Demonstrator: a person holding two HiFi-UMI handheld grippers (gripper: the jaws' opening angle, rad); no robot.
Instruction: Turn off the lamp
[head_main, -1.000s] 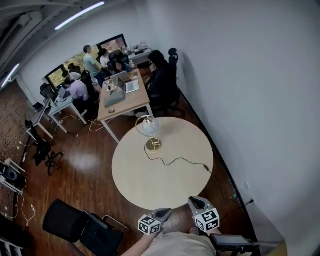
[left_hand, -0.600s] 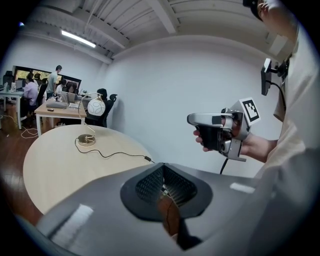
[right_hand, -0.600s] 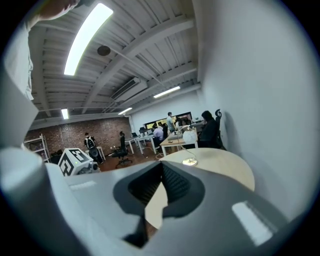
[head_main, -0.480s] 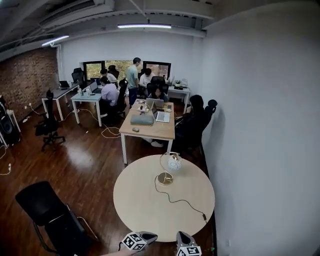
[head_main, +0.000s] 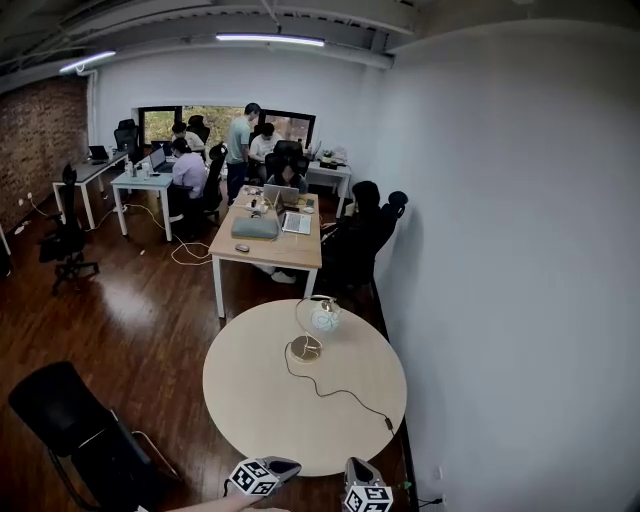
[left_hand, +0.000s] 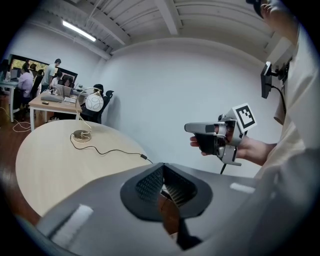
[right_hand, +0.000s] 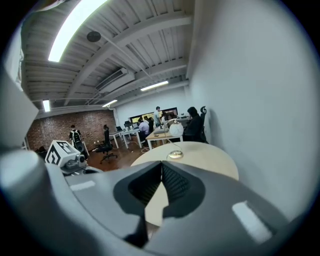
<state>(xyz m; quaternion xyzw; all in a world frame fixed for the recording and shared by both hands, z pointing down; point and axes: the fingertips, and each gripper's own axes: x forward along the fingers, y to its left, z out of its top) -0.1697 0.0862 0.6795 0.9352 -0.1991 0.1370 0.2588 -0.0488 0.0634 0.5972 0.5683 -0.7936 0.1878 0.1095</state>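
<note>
Your left gripper (head_main: 288, 466) and right gripper (head_main: 355, 467) are pinched together and empty at the bottom, far from the lamp (head_main: 313, 329) mid-frame, so reaching could catch its cord (head_main: 336, 392) and tip it.

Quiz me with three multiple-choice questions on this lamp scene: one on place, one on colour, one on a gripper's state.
1. Where does the lamp stand?
A) on the floor
B) on the round table's far side
C) on the long desk

2. The lamp's cord is:
A) black
B) white
C) red

3. The right gripper is:
A) wide open
B) shut on the cord
C) shut, empty

Answers:
1 B: it stands beyond the table's middle.
2 A: it is a dark line across the pale top.
3 C: its jaws meet with nothing between them.
</note>
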